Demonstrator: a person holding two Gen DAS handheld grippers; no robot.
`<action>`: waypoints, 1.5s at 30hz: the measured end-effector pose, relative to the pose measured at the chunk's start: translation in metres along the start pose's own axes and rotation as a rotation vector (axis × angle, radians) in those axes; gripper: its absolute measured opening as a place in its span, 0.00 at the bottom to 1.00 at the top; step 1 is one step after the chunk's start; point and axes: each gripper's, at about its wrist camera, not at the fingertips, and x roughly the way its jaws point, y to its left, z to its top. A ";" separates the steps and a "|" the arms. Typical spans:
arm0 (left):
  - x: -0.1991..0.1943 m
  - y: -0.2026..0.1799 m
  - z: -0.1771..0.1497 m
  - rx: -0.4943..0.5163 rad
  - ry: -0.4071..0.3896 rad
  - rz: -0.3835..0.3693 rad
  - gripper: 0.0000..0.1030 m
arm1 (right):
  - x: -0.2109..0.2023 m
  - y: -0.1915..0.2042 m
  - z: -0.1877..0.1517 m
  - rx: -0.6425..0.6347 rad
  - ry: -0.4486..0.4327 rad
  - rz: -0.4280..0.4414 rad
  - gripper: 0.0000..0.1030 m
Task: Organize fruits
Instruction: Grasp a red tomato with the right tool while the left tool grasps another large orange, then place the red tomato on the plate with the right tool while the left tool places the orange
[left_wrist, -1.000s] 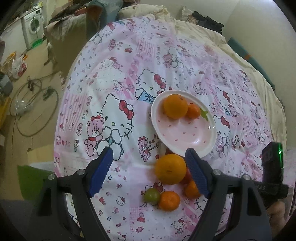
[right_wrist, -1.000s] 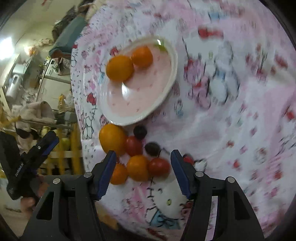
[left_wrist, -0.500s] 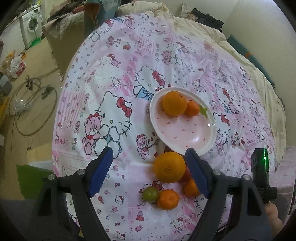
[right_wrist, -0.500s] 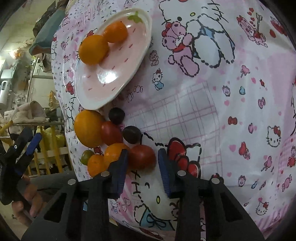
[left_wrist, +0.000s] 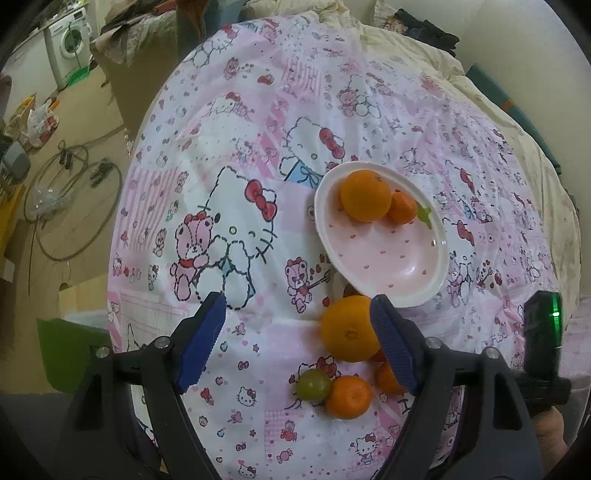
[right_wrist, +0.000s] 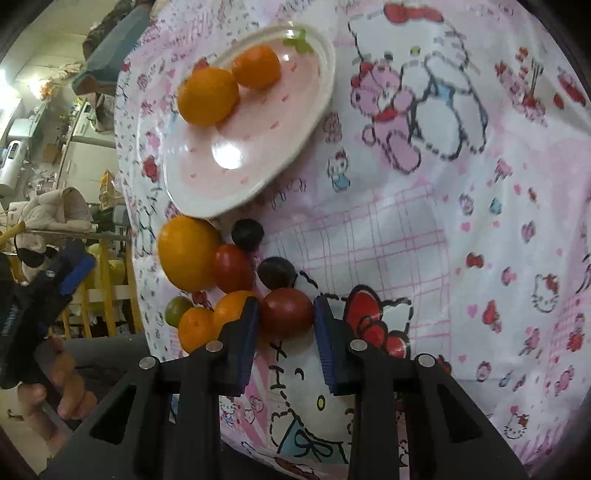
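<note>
A pink and white cartoon-cat bedspread (left_wrist: 258, 155) covers a bed and carries everything. Beyond its far edge lie cream bedding (left_wrist: 413, 66) and dark clothes. Off the left edge of the bed the left wrist view shows a tan floor with looped cables (left_wrist: 70, 206) and a washing machine (left_wrist: 72, 38). In the right wrist view cluttered shelves and a yellow rack (right_wrist: 103, 280) stand past the bed's edge.

A pale pink plate (left_wrist: 388, 266) with a strawberry print sits on the bedspread toward its near edge, holding a large orange (left_wrist: 365, 195) touching a small mandarin (left_wrist: 402, 207). Just beside the plate's near rim is a loose cluster: a big orange (right_wrist: 186, 253), a red tomato (right_wrist: 232, 267), two dark plums (right_wrist: 246, 232), two small mandarins (right_wrist: 197, 326) and a green fruit (left_wrist: 314, 384), most of them touching.

The right gripper (right_wrist: 286, 314) is closing, its blue pads against both sides of a second red tomato (right_wrist: 286, 312) at the near end of the cluster. The left gripper (left_wrist: 295, 325) hovers with its jaws wide apart and nothing between the pads.
</note>
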 end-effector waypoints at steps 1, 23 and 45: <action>0.002 0.000 -0.001 -0.003 0.007 0.003 0.75 | -0.003 0.001 0.001 -0.007 -0.015 -0.010 0.30; 0.077 -0.040 -0.010 -0.009 0.206 -0.014 0.75 | -0.071 0.003 0.020 -0.001 -0.258 0.006 0.30; 0.046 -0.050 -0.020 0.160 0.149 0.044 0.53 | -0.080 0.004 0.024 -0.002 -0.270 0.046 0.30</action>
